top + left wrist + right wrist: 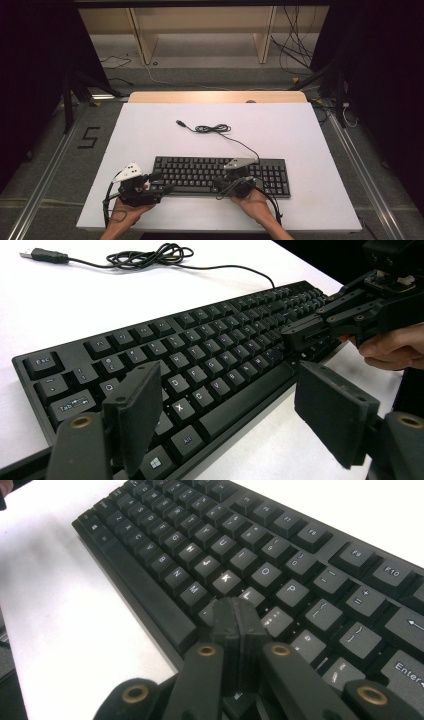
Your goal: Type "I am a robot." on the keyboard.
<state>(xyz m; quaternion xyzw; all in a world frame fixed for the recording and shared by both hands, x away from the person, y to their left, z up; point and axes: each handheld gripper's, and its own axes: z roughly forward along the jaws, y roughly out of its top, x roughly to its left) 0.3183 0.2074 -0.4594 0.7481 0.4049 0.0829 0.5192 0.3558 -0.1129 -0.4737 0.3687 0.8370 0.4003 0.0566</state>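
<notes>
The black keyboard (pixel 220 175) is lying flat near the front edge of the white table (pixel 300 135), long side running left to right, with its cable (pixel 215 129) trailing toward the far side in a loose coil and ending in a free USB plug (pixel 181 122). The right gripper (pixel 235 617) is hovering with its jaws clenched together on nothing, tips poised over the keys around L at the keyboard's right-centre. The left gripper (pixel 225 415) is sitting at the near left corner with jaws released and spread wide, nothing between them.
</notes>
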